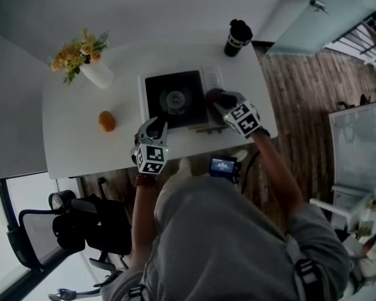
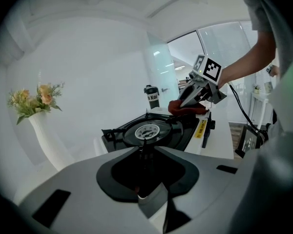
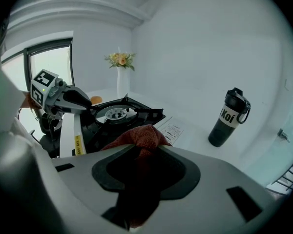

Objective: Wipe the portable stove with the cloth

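The black portable stove point(image 1: 175, 99) in its white casing sits mid-table, with its round burner point(image 2: 147, 130) facing up. My left gripper point(image 1: 155, 123) grips the stove's near left corner; a thin dark edge of it stands between the jaws in the left gripper view. My right gripper point(image 1: 220, 102) is shut on a reddish-brown cloth point(image 1: 213, 95), which rests on the stove's right side. In the right gripper view the cloth point(image 3: 139, 136) bunches out of the jaws, with the stove point(image 3: 117, 115) just beyond. The left gripper view shows the right gripper point(image 2: 185, 101) pressing the cloth point(image 2: 183, 107) down.
A black bottle point(image 1: 238, 37) stands at the table's far right corner. A white vase of yellow flowers point(image 1: 88, 61) is at the far left, and an orange point(image 1: 106, 121) lies left of the stove. A printed leaflet point(image 3: 173, 128) lies beside the stove. An office chair point(image 1: 81, 224) stands below the table edge.
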### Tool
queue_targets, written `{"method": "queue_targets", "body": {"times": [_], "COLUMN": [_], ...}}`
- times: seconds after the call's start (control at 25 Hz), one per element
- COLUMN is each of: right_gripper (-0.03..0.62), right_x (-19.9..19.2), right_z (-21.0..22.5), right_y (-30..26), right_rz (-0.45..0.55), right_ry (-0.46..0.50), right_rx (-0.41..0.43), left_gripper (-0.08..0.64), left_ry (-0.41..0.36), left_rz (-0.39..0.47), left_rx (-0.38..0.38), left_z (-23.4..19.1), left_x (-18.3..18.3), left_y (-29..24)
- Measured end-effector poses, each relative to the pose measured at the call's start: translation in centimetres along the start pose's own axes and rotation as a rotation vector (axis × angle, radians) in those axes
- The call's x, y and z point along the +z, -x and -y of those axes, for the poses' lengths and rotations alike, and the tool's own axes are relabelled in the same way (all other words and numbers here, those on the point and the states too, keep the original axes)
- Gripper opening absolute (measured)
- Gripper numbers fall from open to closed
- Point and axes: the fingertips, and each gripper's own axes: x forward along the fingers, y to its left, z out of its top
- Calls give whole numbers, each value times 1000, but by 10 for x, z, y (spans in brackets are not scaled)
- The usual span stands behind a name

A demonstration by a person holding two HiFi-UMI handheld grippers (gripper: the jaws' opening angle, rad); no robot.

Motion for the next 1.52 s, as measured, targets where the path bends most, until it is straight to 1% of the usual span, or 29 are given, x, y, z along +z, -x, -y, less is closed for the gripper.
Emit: {"method": "queue_targets", "body": {"times": [0.24, 0.44, 0.72, 1.04, 1.28, 1.4, 1.52], "right_gripper": [141, 140, 137, 129, 101, 94, 92], "right_x": [-4, -9, -18, -23, -22, -18, -4], "right_z": [-13, -21, -35, -41, -45, -43, -36], "right_y": [10, 16, 27, 33, 35, 37, 45], "right_rz": [-2, -1, -6, -15, -16, 2, 49], "right_ry": [15, 21, 57, 50, 124, 87, 60], "right_rx": [8, 1, -18, -17, -33, -20, -25], "left_gripper": [114, 114, 115, 115, 115, 115, 117], "left_ry": [-38, -33, -36, -28, -40, -45, -45], "left_rz": [-21, -31, -44, -44, -39, -31, -25], "left_rx": [48, 41, 45, 42, 45, 47, 39], "left_z": [-1, -1, -1, -1, 0, 0, 1], "left_x": [-1, -2, -2, -2, -1, -1, 0], "left_y": [-2, -3, -4, -4, -4, -3, -3]}}
